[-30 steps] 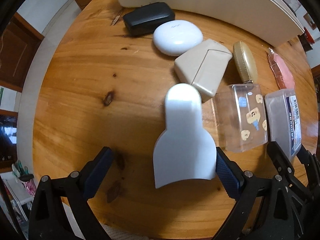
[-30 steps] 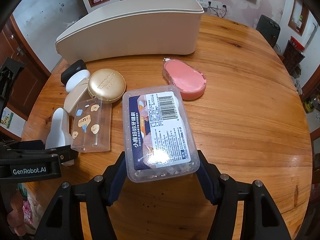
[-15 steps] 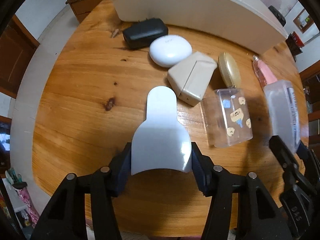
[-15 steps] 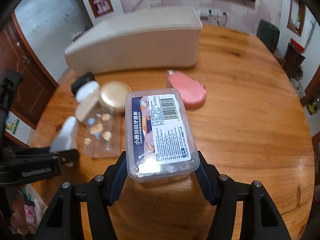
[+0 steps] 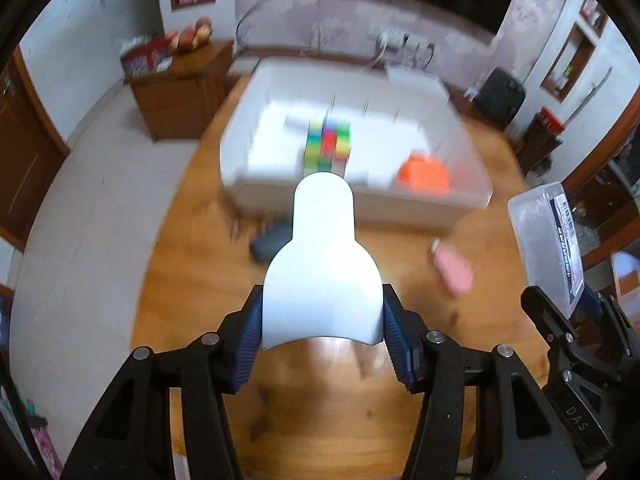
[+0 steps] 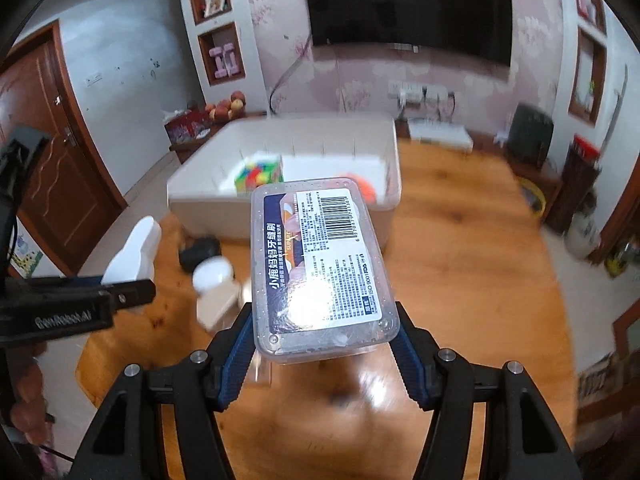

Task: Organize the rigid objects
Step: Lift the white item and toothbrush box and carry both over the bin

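Note:
My left gripper (image 5: 323, 338) is shut on a white bottle-shaped object (image 5: 323, 264), held high above the round wooden table (image 5: 192, 280). My right gripper (image 6: 325, 350) is shut on a clear plastic box with a barcode label (image 6: 320, 264); that box (image 5: 548, 240) also shows at the right of the left wrist view. The white object (image 6: 134, 254) and the left gripper's side appear at the left of the right wrist view. A white divided bin (image 6: 192, 196) stands ahead, holding a colourful cube (image 6: 260, 174) and an orange item (image 5: 424, 176).
On the table below lie a black case (image 6: 200, 254), a white oval case (image 6: 212, 274), a beige box (image 6: 218, 306) and a pink case (image 5: 452, 270). A wooden cabinet (image 5: 180, 88) stands beyond the table at the left. The view is motion-blurred.
The left gripper closed on the white object, and both grippers lifted their objects well above the table. The views tilted up, so the inside of the bin now shows.

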A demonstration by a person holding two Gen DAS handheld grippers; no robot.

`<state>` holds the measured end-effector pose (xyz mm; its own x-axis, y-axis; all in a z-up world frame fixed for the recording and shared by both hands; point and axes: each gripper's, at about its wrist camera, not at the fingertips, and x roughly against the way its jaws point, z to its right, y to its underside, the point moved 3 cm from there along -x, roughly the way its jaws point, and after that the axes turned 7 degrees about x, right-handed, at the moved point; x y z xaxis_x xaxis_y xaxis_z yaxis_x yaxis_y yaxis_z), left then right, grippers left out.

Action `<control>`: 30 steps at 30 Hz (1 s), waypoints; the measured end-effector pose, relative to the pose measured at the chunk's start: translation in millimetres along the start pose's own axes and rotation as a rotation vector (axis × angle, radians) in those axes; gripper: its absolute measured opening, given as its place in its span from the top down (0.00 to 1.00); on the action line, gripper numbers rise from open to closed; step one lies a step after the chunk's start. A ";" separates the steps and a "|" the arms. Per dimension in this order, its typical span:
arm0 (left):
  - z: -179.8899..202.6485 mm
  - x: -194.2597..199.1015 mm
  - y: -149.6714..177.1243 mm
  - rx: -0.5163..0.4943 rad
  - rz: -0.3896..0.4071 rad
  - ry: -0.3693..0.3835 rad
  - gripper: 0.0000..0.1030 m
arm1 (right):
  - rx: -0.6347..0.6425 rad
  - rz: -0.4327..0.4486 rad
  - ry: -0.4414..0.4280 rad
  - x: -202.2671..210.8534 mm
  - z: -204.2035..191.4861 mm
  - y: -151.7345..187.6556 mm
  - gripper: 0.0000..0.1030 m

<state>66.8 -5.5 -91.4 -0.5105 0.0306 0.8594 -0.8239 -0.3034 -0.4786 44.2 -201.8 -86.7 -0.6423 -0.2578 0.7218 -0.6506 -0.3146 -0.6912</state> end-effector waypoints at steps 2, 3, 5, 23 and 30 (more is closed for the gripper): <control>5.5 12.7 -27.8 -0.018 0.045 -0.006 0.43 | 0.021 0.046 0.021 13.6 5.1 -29.3 0.38; 8.0 19.3 -41.1 -0.025 0.062 -0.004 0.43 | 0.032 0.073 0.035 21.2 7.7 -47.8 0.38; 10.8 31.2 -70.8 -0.029 0.096 -0.010 0.43 | 0.043 0.110 0.056 33.0 13.5 -76.7 0.38; 7.1 -94.5 -175.2 -0.136 -0.067 -0.174 0.43 | 0.006 -0.015 0.117 -95.3 29.9 -227.1 0.38; 5.4 -146.7 -160.2 -0.208 -0.178 -0.217 0.43 | -0.050 -0.212 0.078 -191.2 32.6 -188.8 0.38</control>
<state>275.0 33.5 -139.8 -0.3088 -0.1445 0.9401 -0.9391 -0.1107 -0.3254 303.0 -122.9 -93.1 -0.5171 -0.1191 0.8476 -0.7922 -0.3084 -0.5266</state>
